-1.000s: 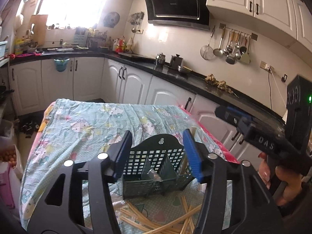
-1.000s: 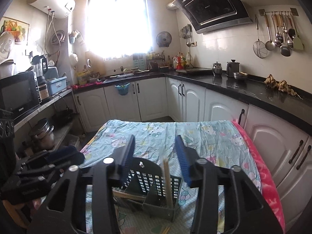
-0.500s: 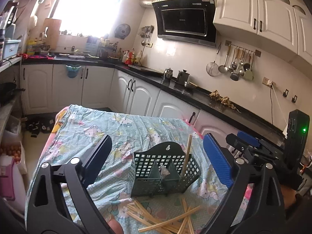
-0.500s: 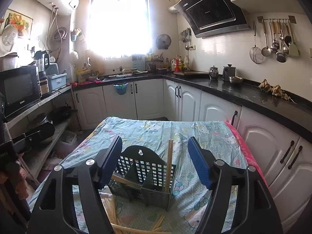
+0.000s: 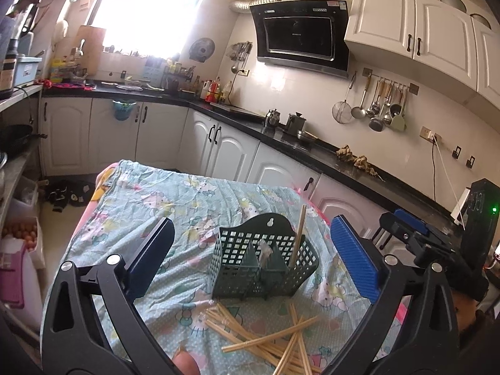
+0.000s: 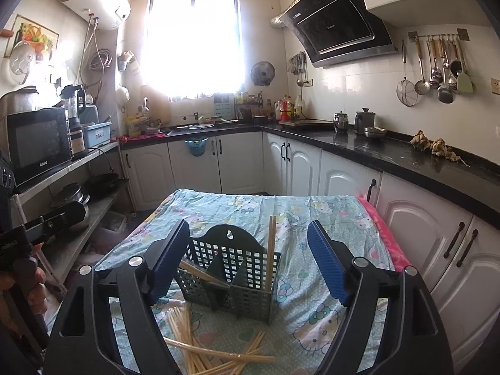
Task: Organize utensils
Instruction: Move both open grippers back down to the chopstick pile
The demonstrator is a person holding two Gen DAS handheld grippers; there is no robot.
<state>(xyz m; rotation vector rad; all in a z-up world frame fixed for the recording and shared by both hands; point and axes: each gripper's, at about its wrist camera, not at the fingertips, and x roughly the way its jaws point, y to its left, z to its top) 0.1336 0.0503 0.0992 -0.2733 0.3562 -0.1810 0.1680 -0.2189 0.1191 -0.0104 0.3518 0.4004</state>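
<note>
Since a second ago both grippers have spread wide and drawn back; the left gripper (image 5: 251, 261) and right gripper (image 6: 248, 261) each frame the green basket (image 6: 232, 268) on the tablecloth (image 6: 218, 206), empty. One chopstick (image 6: 270, 251) stands in its right compartment (another leans left); loose chopsticks (image 5: 268, 334) lie nearer, partly cut off below.

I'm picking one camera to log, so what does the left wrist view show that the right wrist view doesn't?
Only the left wrist view shows the upper cabinets and the right tongs from outside.

Only the right wrist view shows the microwave, the water heater and a chopstick lying slanted in the basket.

Both show the green basket with an upright chopstick, loose chopsticks in front of it, and open tongs.
</note>
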